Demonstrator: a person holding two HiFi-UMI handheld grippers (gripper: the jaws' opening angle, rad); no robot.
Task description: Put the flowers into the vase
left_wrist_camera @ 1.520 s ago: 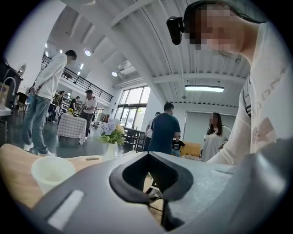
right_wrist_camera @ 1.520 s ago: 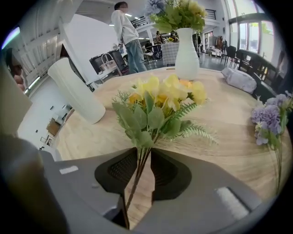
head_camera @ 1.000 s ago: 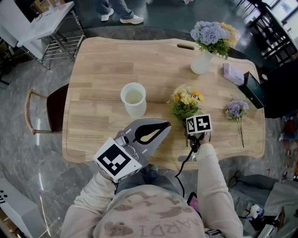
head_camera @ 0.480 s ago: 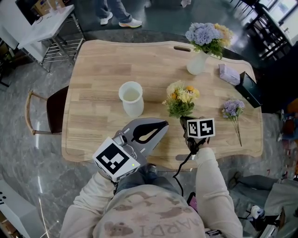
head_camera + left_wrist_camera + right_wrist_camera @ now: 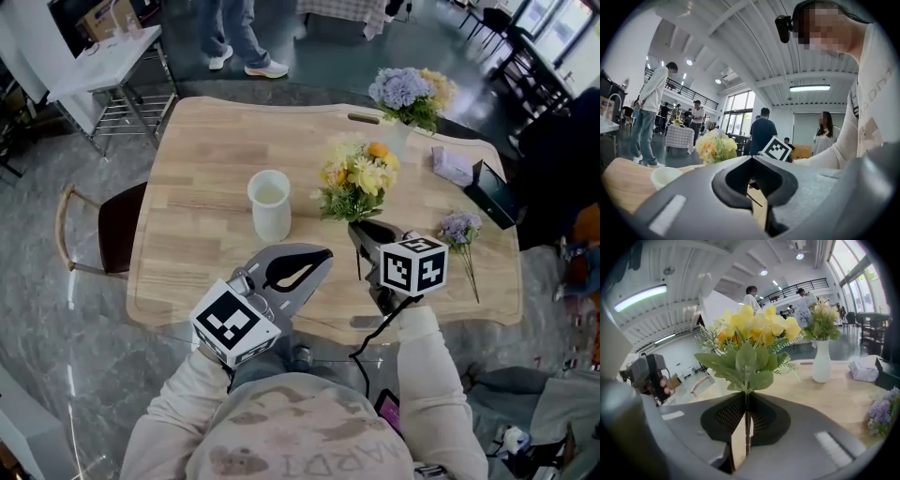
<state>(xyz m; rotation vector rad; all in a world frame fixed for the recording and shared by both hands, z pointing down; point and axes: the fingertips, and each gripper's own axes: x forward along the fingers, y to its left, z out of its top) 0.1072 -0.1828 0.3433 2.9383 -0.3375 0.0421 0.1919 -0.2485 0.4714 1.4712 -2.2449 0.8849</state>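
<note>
Right tongs (image 5: 364, 231) clamped on thin stem of yellow bouquet (image 5: 356, 178), bouquet held up just right of white vase (image 5: 270, 202). Left tongs (image 5: 322, 255) together, empty, on person's side of vase. Risk: stem pivots in narrow grip, or leaves knock light unbraced vase over

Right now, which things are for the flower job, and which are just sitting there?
For the job:
- yellow flowers, stem gripped in the right gripper
- white vase, no flowers in it
- probably the purple flowers lying on the table

Just sitting there:
- filled vase at the far edge
- purple packet
- black box
</note>
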